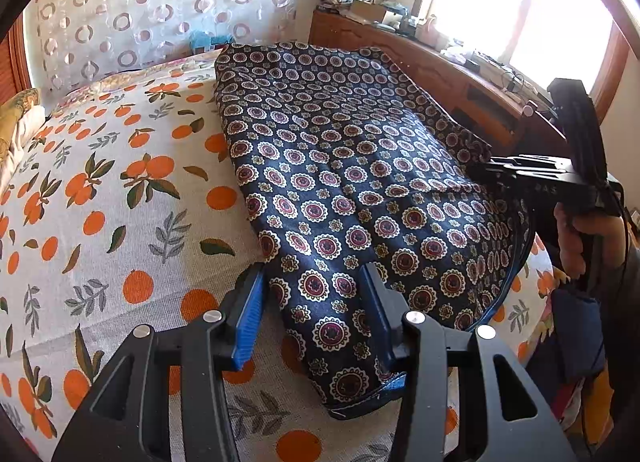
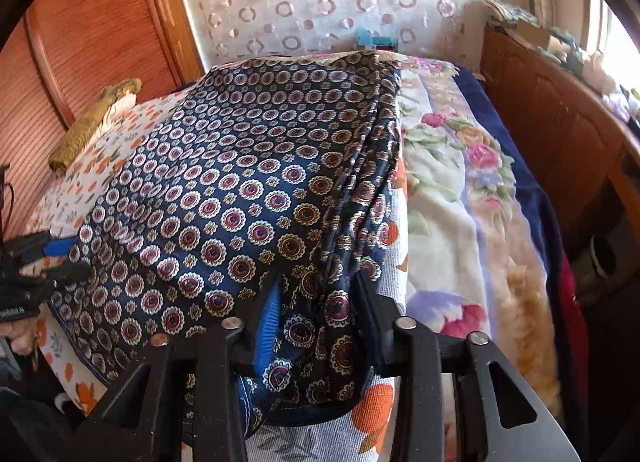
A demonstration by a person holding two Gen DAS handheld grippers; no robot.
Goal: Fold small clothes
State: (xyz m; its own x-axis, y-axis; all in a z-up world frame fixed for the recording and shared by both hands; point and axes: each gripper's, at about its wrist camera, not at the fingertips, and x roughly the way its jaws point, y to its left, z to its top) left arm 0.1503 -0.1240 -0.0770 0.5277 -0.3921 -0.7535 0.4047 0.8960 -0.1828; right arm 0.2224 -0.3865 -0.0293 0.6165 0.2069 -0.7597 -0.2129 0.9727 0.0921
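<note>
The left claw [image 1: 316,314] is spread over the near corner of the patterned cloth [image 1: 344,165] on the bed [image 1: 100,189]. The right claw [image 2: 320,326] pinches a bunched edge of that cloth. Only the right view shows the flowered blanket [image 2: 452,197]; no writing is readable.

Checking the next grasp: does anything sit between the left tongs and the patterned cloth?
Nothing visible does. The left tongs stand open over the near edge of the navy medallion-print garment, with cloth directly between the fingers. The right tongs already hold a bunched fold.
</note>
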